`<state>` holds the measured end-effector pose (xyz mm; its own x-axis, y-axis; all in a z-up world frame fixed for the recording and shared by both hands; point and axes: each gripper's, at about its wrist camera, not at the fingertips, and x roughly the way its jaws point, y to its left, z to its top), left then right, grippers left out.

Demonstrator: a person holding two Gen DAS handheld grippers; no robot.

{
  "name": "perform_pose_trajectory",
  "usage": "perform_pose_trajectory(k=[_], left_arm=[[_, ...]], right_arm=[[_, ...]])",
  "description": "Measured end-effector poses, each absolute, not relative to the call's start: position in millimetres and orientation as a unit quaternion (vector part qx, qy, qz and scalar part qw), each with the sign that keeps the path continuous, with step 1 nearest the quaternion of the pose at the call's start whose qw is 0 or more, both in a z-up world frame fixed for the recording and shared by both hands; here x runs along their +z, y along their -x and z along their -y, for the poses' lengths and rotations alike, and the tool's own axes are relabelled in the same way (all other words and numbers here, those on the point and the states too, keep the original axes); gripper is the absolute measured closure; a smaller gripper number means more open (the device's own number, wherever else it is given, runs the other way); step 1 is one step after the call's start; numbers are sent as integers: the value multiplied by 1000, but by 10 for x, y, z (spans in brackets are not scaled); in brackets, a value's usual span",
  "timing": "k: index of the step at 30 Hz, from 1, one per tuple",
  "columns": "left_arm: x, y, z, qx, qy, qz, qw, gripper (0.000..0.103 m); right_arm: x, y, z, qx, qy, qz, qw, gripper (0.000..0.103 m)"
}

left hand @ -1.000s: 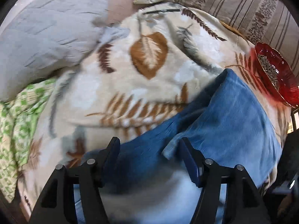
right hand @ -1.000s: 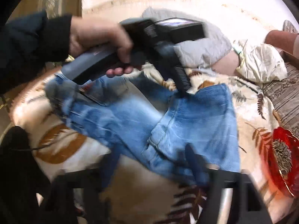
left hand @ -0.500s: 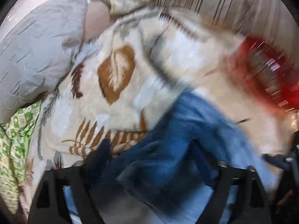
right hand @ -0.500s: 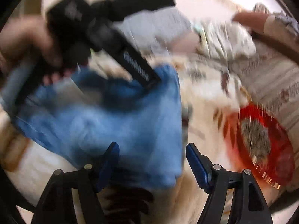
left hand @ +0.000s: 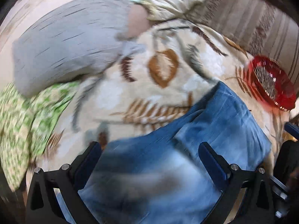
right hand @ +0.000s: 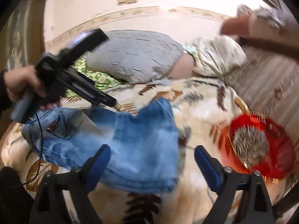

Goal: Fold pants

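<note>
Blue jeans [right hand: 130, 145] lie folded over on a leaf-patterned blanket [right hand: 201, 112]; they also fill the lower part of the left wrist view [left hand: 186, 149]. My left gripper [left hand: 149, 153] is open and empty, just above the jeans. In the right wrist view it [right hand: 112, 100] hovers at the jeans' far left edge, held by a hand. My right gripper [right hand: 151, 155] is open and empty, over the jeans' near right corner.
A red glass bowl [right hand: 261, 145] with seeds sits on the blanket right of the jeans; it also shows in the left wrist view [left hand: 271, 85]. A grey pillow [left hand: 65, 52], a green patterned cloth [left hand: 24, 121] and a cream pillow [right hand: 214, 59] lie at the back.
Both grippers let go of the jeans and opened wider. The jeans now lie folded on the blanket. The right gripper swung to the right, towards the red bowl.
</note>
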<state>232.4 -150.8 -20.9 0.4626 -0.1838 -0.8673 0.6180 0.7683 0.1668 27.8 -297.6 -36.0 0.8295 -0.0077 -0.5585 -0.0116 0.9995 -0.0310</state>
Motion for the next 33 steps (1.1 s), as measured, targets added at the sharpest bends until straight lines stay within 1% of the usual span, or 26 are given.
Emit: perform_pose_trajectory(k=[3, 5, 6, 10, 12, 14, 16, 18, 19, 23, 26, 30, 33], left_arm=[[-7, -2256, 1024, -196, -226, -457, 838, 0], [137, -2178, 693, -164, -225, -456, 845, 0], [225, -2142, 497, -145, -226, -458, 848, 0], [609, -1885, -397, -60, -219, -467, 854, 0], [714, -1686, -810, -38, -198, -488, 849, 0], [737, -1437, -1161, -22, -175, -508, 843, 0], [632, -1184, -1415, -15, -146, -520, 842, 0], [384, -1027, -1552, -24, -101, -537, 837, 0], [176, -944, -1605, -36, -70, -549, 832, 0], [-373, -865, -1544, -75, 27, -555, 828, 0], [-665, -936, -1425, -112, 122, -541, 824, 0], [-972, -1168, -1373, -108, 233, -522, 813, 0], [-1233, -1363, -1354, -77, 284, -526, 798, 0]], right_arm=[[-529, -641, 2692, -21, 91, -318, 943, 9], [-838, -869, 2505, -16, 150, -377, 914, 9], [-919, -875, 2482, -10, 160, -378, 912, 9], [-648, -668, 2408, 15, 134, -329, 935, 9], [-464, -555, 2303, 51, 122, -294, 947, 8], [-343, -532, 2154, 86, 117, -281, 949, 8], [-263, -502, 1997, 114, 116, -278, 947, 7], [-235, -509, 1854, 137, 116, -285, 942, 7], [-225, -490, 1788, 146, 116, -288, 939, 7], [-243, -415, 1572, 173, 139, -300, 928, 7], [-296, -388, 1541, 167, 160, -305, 924, 7], [-289, -400, 1619, 152, 151, -318, 924, 7], [-254, -432, 1659, 146, 139, -324, 924, 7]])
